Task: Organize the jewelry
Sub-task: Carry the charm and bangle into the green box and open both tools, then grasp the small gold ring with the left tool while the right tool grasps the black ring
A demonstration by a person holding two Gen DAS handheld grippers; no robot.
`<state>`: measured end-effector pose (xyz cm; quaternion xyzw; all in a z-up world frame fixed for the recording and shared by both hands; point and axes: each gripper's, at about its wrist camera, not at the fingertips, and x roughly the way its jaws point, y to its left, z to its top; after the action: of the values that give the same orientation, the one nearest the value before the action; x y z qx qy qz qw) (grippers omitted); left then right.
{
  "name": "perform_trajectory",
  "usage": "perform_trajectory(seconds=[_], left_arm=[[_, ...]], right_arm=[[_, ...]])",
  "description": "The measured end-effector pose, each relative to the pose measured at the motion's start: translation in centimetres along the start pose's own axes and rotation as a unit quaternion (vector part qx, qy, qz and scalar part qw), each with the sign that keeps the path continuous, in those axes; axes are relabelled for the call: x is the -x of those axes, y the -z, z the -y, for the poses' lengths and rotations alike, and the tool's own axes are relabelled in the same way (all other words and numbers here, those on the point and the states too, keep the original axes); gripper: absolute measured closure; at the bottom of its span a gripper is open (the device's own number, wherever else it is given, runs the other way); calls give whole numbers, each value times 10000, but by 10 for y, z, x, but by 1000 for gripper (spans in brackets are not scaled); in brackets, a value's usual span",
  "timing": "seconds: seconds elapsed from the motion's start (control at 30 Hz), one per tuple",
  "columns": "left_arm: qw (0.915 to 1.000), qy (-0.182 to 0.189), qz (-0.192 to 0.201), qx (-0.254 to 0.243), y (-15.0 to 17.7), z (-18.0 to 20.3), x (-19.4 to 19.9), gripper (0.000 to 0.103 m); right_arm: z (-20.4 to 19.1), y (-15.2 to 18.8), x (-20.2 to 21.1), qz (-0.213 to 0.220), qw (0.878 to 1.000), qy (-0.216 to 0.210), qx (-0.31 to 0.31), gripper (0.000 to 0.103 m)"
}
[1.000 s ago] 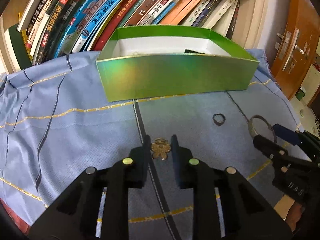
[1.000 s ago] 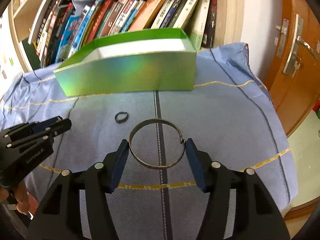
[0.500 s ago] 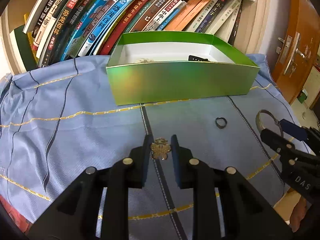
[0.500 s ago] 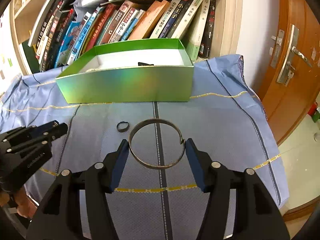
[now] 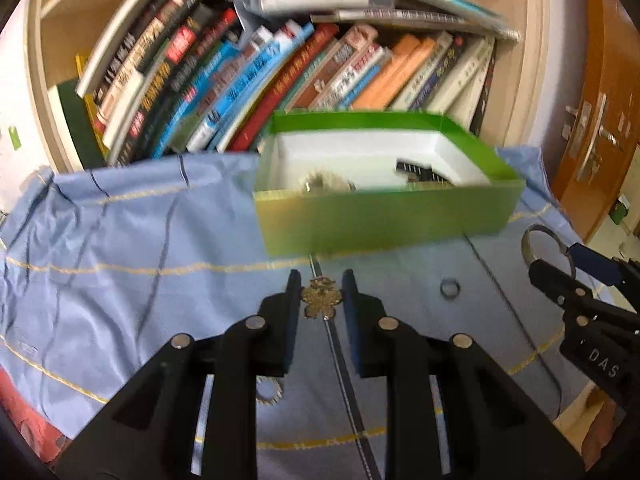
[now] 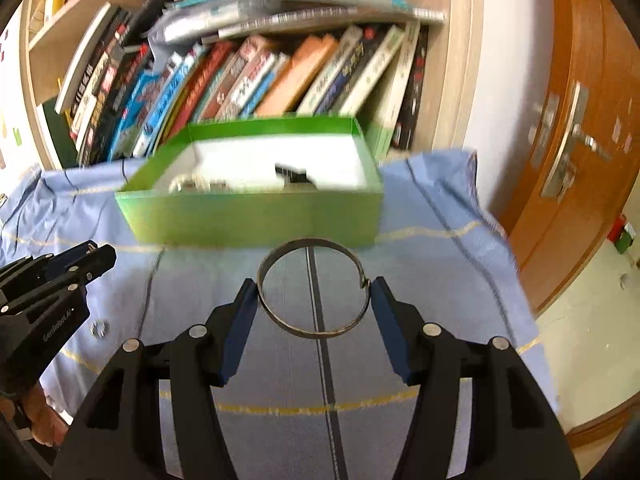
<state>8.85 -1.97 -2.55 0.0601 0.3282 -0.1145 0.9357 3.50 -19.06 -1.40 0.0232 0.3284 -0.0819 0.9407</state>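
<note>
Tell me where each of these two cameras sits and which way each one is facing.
Left wrist: rides the left claw, looking forward and down at the green box and bookshelf; its fingers pinch a gold flower brooch, with the right claw at the right edge.
Right wrist: rides the right claw, same heading; its fingers hold a metal bangle, with the left claw and a hand at the left edge.
Shared: box, bookshelf, blue cloth, door.
</note>
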Motion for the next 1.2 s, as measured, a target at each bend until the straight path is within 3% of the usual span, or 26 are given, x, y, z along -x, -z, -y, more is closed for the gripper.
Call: perform_trajectory(seconds=[0.3,0.43,0.6,0.73,0.97,1.0,1.03,1.07,1.13,1.2], left_arm=[[9986,39,530,-47,-43,-1,20,82],[9974,48,714,-36,-78,-2,12,82],[9992,275,277,91,-123,-6,-44,82],[9998,42,-72,186,-128,-10,-86,82],[9986,81,-492,148,-126,-8,-124,82],[9984,84,-537,124,-125,-8,-127,80],[9982,98,-584,102,-124,-8,-129,70],[9981,91,-603,85,-123,-8,-130,51],[9990,-26,-453,48,-122,-8,-123,34],[9995,-86,-317,16,-121,-8,-110,34]], right_arm=[[-5,-53,26,632,9979,-133,80,45],[-3,-88,19,834,9964,-161,33,45],[-3,-116,-39,312,9987,-385,-152,45],[-6,-115,-85,-101,9993,-265,-228,45],[-6,-112,-128,-511,9980,-211,-297,45],[-6,-111,-131,-560,9979,-178,-280,44],[-6,-110,-130,-558,9980,-148,-272,42],[-5,-109,-127,-532,9981,-135,-270,37],[-2,-107,-114,-368,9988,-150,-277,24],[2,-102,-94,-209,9994,-123,-237,23]])
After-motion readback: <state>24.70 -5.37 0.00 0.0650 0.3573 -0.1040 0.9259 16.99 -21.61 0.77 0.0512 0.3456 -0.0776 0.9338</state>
